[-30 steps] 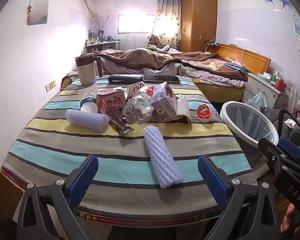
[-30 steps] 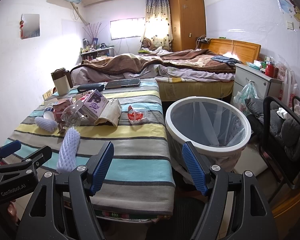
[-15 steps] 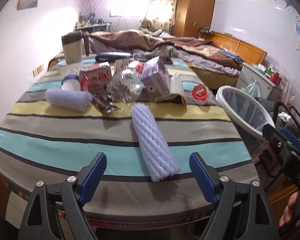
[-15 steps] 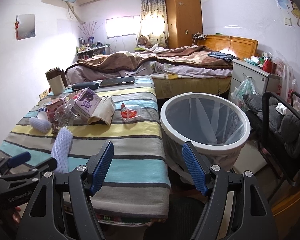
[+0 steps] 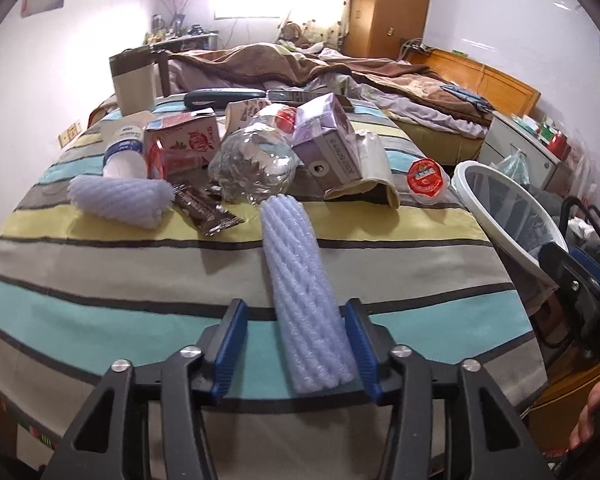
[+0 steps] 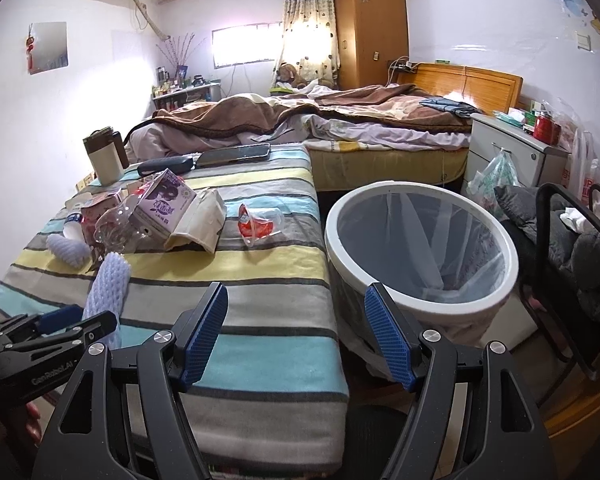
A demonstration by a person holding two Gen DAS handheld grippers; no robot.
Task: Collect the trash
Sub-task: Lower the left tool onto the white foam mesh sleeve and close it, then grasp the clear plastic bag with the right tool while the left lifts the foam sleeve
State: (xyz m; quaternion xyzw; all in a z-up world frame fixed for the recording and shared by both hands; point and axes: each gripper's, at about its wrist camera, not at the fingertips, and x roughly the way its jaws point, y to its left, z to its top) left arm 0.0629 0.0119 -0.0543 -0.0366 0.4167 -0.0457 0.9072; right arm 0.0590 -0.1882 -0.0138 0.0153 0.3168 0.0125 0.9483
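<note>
A long pale-blue foam net sleeve (image 5: pixel 300 280) lies on the striped tablecloth (image 5: pixel 100 264), its near end between the blue pads of my left gripper (image 5: pixel 296 344). The jaws stand partly closed around it; the right pad touches it and a gap shows on the left. The sleeve also shows in the right wrist view (image 6: pixel 106 288). Behind it lies a trash pile: a second foam sleeve (image 5: pixel 120 200), a crushed clear bottle (image 5: pixel 256 164), a purple carton (image 5: pixel 328 144), a red carton (image 5: pixel 182 146), a brown wrapper (image 5: pixel 206 210), a red-lidded cup (image 5: pixel 426 176). My right gripper (image 6: pixel 296 336) is open and empty over the table's near corner, beside the white bin (image 6: pixel 420 240).
A mug (image 5: pixel 134 84), a dark case (image 5: pixel 224 98) and a phone (image 6: pixel 234 154) sit at the table's far end. An unmade bed (image 6: pixel 340 120) lies behind. A nightstand (image 6: pixel 516 148) and a black chair (image 6: pixel 572 240) stand right of the bin.
My left gripper has moved forward and down over the near foam sleeve, and its jaws have narrowed around the sleeve's end. My right gripper has stayed open and shifted only slightly.
</note>
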